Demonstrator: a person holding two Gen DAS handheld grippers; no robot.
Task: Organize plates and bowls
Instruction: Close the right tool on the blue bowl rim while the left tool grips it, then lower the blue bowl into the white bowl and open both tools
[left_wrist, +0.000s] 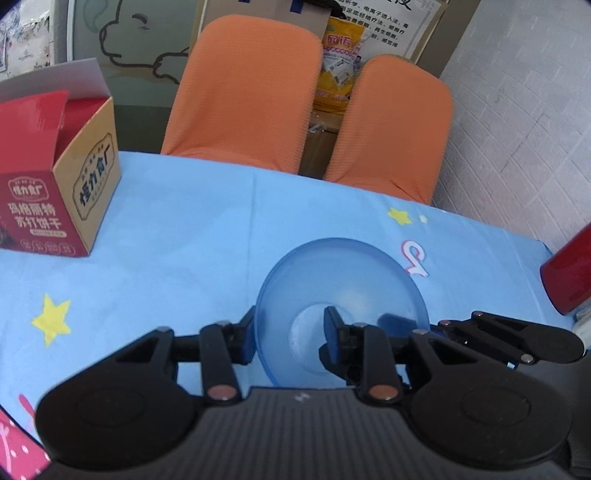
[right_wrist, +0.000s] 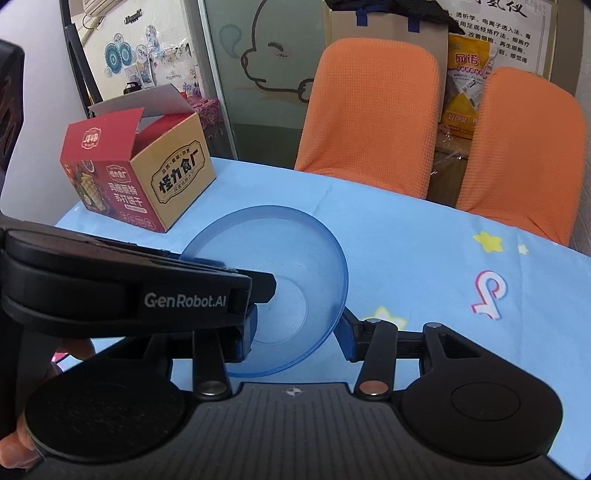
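Pinching blue bowl (left_wrist: 343, 295) rim, left hand-held gripper (left_wrist: 291, 336), right hand-held gripper (right_wrist: 295, 332) likewise.

Bowl (left_wrist: 343, 295) between my fingers — translucent blue plastic, smooth, faintly glossy. Tablecloth (left_wrist: 184, 229): matt printed cotton-like cloth, creased. Cracker box (right_wrist: 140, 173) — glossy printed card. Chair covers (right_wrist: 369, 110): orange waffle-textured fabric. My left gripper (left_wrist: 291, 332) and right gripper (right_wrist: 295, 332): matt black plastic, ribbed housing, metal pivot pins.

2 close wrist views, shared bowl (left_wrist: 343, 295)
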